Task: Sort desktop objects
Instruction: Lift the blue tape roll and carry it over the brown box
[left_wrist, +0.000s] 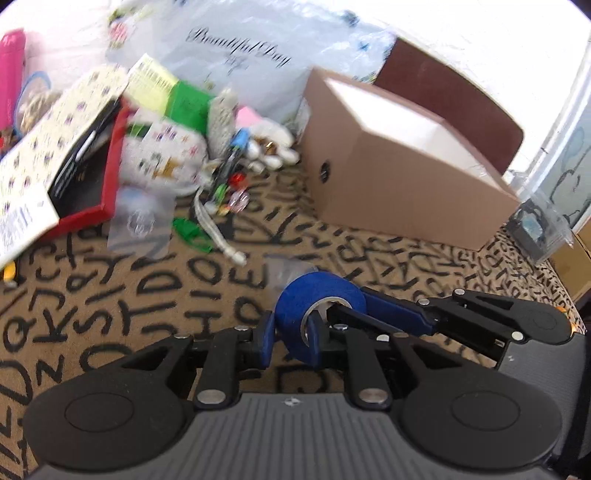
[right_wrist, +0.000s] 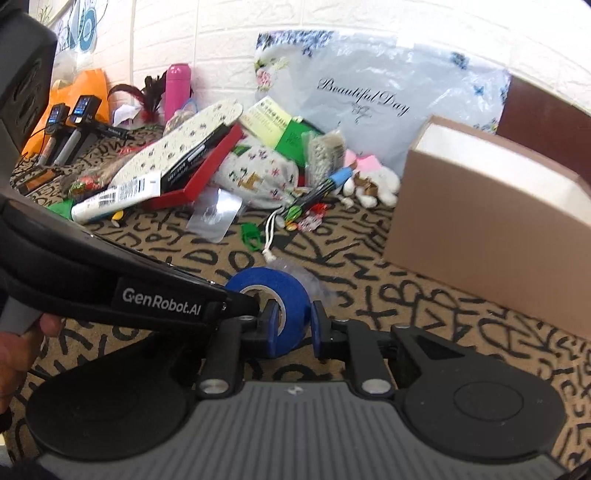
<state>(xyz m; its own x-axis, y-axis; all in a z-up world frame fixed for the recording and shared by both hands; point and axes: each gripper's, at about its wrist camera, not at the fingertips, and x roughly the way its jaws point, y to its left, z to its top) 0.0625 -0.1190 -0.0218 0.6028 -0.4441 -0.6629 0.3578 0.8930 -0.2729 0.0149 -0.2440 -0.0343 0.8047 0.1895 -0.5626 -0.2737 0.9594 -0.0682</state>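
A blue tape roll (left_wrist: 317, 306) stands on edge above the letter-patterned cloth (left_wrist: 147, 295). My left gripper (left_wrist: 291, 341) is shut on its wall, one finger outside and one inside the core. My right gripper (right_wrist: 293, 325) also spans the roll's wall (right_wrist: 273, 299), one finger inside the core; a small gap shows at the outer finger. The right gripper's fingers (left_wrist: 388, 308) reach in from the right in the left wrist view. The left gripper's body (right_wrist: 159, 295) crosses from the left in the right wrist view.
A brown cardboard box (left_wrist: 399, 162) stands at the right (right_wrist: 491, 218). A clutter pile lies behind: red box (left_wrist: 110, 173), patterned pouch (right_wrist: 258, 173), plastic bag (right_wrist: 369, 107), pens (right_wrist: 317, 195), green clip (right_wrist: 251, 236), pink bottle (right_wrist: 177, 88).
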